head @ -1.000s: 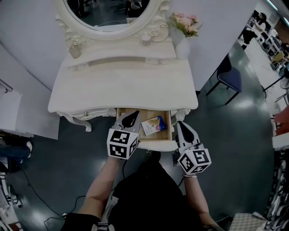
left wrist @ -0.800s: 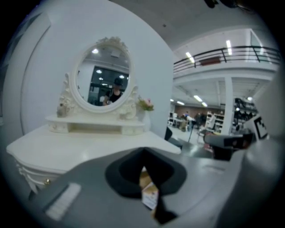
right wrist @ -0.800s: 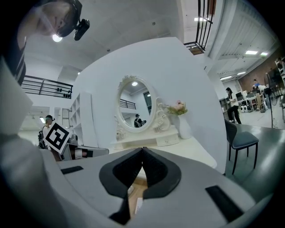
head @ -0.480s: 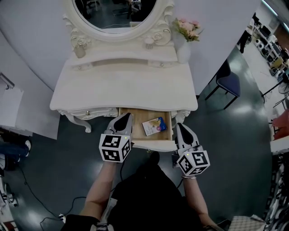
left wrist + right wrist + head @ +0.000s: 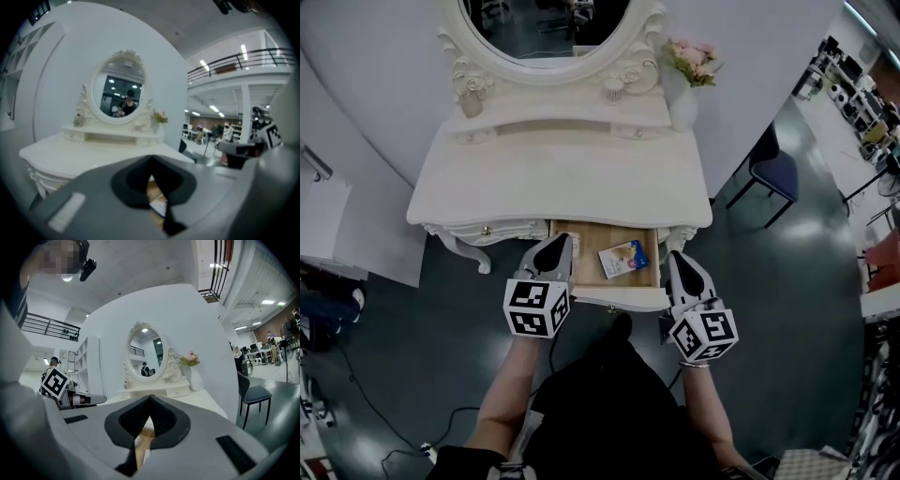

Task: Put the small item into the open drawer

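Note:
The small item (image 5: 622, 259), a flat blue-and-yellow packet, lies on the wooden floor of the open drawer (image 5: 619, 299) at the front middle of the white dressing table (image 5: 553, 178). My left gripper (image 5: 555, 246) hangs over the drawer's left edge, shut and empty. In the left gripper view its jaws (image 5: 151, 162) meet at the tips, and a strip of the packet (image 5: 158, 202) shows below them. My right gripper (image 5: 677, 262) hovers just outside the drawer's right end, jaws together and empty. The right gripper view (image 5: 150, 400) shows bare drawer wood (image 5: 143, 440) under it.
An oval mirror (image 5: 546, 28) stands at the table's back, with a raised shelf (image 5: 553, 120), small jars (image 5: 471, 97) and a vase of pink flowers (image 5: 686, 67). A blue chair (image 5: 773, 164) stands to the right. Cables (image 5: 403, 441) lie on the dark floor at left.
My left gripper has drawn back and to the left, from above the drawer's inside to its left edge. The right gripper has barely moved. The packet lies unmoved.

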The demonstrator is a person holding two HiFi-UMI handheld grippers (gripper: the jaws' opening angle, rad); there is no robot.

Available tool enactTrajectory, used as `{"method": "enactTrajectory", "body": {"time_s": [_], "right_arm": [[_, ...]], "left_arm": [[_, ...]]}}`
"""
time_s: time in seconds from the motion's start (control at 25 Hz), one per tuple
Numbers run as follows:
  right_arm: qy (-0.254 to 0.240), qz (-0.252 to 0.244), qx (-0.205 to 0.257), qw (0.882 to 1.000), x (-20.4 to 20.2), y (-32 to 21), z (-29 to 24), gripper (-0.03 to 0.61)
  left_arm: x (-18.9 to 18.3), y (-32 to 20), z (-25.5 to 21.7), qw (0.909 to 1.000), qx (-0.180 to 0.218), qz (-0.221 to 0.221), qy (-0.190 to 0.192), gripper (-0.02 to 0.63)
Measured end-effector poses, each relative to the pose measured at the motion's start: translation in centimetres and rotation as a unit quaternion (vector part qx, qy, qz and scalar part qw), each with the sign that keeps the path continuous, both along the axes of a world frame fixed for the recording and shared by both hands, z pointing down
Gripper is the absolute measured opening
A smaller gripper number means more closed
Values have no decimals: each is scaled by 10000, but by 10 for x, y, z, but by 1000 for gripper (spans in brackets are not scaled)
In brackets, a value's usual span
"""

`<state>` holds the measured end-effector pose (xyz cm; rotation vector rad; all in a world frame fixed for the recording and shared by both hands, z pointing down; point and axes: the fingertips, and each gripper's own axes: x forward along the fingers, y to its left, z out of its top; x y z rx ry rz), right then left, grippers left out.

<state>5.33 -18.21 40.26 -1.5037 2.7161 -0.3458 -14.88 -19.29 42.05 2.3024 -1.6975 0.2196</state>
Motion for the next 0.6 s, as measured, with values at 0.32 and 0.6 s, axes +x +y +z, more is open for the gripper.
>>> {"method": "enactTrajectory", "body": {"time_s": [0.32,0.6], "right_arm": [[25,5,-3,10000,-5,5,-1,3],[2,-3,49,10000,-9,8,-3,3]], "left_arm": [[-5,7,0,10000,2,-7,19,5],[-10,10,-2,10000,55,-15,35,5]]}}
